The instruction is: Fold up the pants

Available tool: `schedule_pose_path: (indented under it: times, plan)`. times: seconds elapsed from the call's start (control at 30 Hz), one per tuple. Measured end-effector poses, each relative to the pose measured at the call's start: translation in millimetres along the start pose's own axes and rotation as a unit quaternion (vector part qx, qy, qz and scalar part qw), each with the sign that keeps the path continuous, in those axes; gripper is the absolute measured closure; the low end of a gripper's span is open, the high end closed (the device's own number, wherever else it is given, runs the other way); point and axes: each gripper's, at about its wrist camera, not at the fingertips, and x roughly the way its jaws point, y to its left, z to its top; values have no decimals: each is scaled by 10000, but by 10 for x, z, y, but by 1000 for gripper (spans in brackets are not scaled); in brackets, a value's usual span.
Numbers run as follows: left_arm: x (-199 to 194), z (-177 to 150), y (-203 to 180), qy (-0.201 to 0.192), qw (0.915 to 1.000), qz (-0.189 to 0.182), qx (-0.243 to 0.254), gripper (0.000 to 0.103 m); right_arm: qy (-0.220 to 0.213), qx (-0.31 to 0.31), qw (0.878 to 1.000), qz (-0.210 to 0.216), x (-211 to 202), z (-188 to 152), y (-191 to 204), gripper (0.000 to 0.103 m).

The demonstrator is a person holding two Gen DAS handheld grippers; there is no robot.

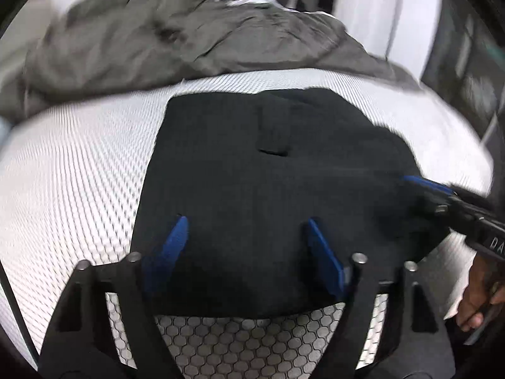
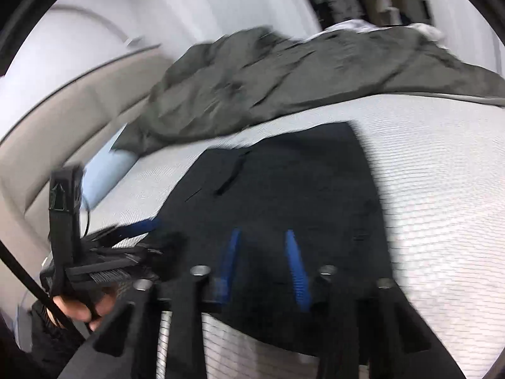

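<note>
— Any writing you can read?
— Only on my right gripper (image 1: 419, 186), at the right edge of the left wrist view: pale letters "DA" on its black body, cut off by the frame.
— Anything else?
— No, everything else is too blurred.

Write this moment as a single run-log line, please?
black pants: folded flat on white mattress | left tongs: open over pants | right tongs: open, narrow gap | grey blanket: bunched behind

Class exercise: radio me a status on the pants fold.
Left gripper open. Right gripper narrow, gripping nothing. Black pants folded flat. Grey blanket behind, clear.
</note>
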Motion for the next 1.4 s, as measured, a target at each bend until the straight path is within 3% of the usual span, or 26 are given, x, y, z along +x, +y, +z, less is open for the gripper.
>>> schedule_pose_path:
  times: [0.13, 0.17, 0.23, 0.3, 0.33, 0.43, 0.53, 0.63, 0.7, 0.83, 0.93, 1.0, 1.03, 1.1, 1.2, 1.27, 1.33, 1.4]
  plan:
    - [25, -100, -123, 28, 9990, 191, 400, 55, 572, -307, 9978, 115, 397, -105, 233, 84]
    - [25, -119, -100, 68, 9989, 194, 418, 61, 755, -409, 9963, -48, 483, -151, 242, 93]
    - [-19, -150, 23, 90, 9992, 123, 375, 62, 852, -468, 9949, -283, 490, -161, 183, 103]
    - [-67, -156, 218, 119, 9997, 127, 182, 58, 800, -427, 9943, -564, 403, -152, 57, 103]
    - [-90, -162, 341, 154, 9998, -92, -7, 58, 692, -419, 9939, -743, 301, -162, -40, 103]
    - [-136, -151, 589, 165, 9990, 15, -421, 59, 650, -149, 9969, -419, 173, -195, -255, 103]
    - [-274, -50, 680, -93, 9959, -461, -772, 59, 494, -322, 9975, -382, 94, -163, -165, 100]
    - [-202, 153, 508, -117, 9978, -433, -489, 59, 429, -462, 9979, -117, 88, -45, 64, 100]
    - [52, 291, 361, 214, 9986, -400, -258, 70, 498, -603, 9968, -133, 249, 80, 257, 100]
    - [333, 317, 347, 354, 9977, -365, -441, 70, 987, -440, 9941, 2, 694, 167, 335, 99]
    - [299, 301, 433, 296, 9968, -531, -513, 71, 1112, 44, 9937, -163, 765, 160, 47, 103]
    - [242, 244, 529, 281, 9956, -600, -661, 71, 844, -212, 9909, -1030, 593, 197, -73, 103]
    - [219, 215, 597, 285, 9952, -540, -759, 71, 700, -245, 9910, -1116, 492, 199, -157, 103]
    - [197, 168, 684, 301, 9948, -379, -894, 71, 722, -69, 9947, -725, 437, 185, -279, 103]
    - [171, 186, 807, 307, 9903, -497, -1264, 71, 680, -225, 9953, -648, 391, 176, -232, 99]
    - [117, 266, 764, 206, 9914, -498, -1190, 71, 549, -363, 9963, -554, 323, 233, -103, 92]
    - [169, 422, 670, 133, 9930, -519, -1049, 71, 489, -487, 9970, -349, 299, 328, 16, 92]
    - [314, 550, 564, 319, 9932, -553, -977, 70, 667, -749, 9943, -360, 445, 461, 170, 92]
